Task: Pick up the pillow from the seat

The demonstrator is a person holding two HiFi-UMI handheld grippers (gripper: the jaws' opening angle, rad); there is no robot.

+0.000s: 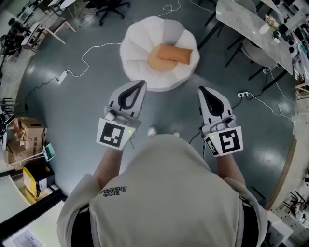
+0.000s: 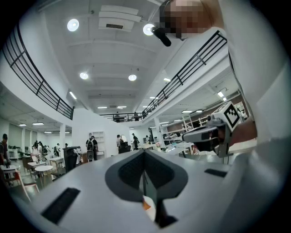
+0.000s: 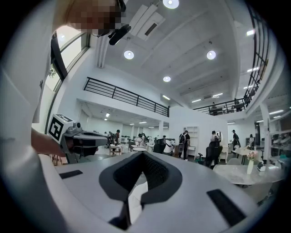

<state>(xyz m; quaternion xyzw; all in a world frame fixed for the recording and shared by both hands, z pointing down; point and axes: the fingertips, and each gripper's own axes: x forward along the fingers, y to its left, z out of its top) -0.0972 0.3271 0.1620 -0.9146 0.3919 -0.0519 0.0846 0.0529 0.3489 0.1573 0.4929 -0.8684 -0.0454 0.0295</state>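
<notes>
Holding left gripper [image 1: 141, 84] and right gripper [image 1: 201, 89], fingers clenched empty, I see the pillow [image 1: 170, 57] on the seat [image 1: 140, 44] at twelve o'clock, lying nine-to-three, about equally near both.

- We count one pillow [image 1: 170, 55].
- We count one round white seat [image 1: 137, 53].
- We count two grippers: the left gripper [image 1: 141, 85] and the right gripper [image 1: 202, 90].
- We count one person [image 1: 169, 193].

**A:** What kind of place is this?

**B:** Looks like a big open lab/office hall to me. Grey floor with a loose cable [image 1: 83, 59] and a power strip [image 1: 243, 94], rolling office chairs [image 1: 113, 6], cardboard boxes [image 1: 33, 131], a mezzanine railing [image 3: 122, 96], worktables [image 3: 236, 173], and people [image 3: 184, 144] milling around.
</notes>
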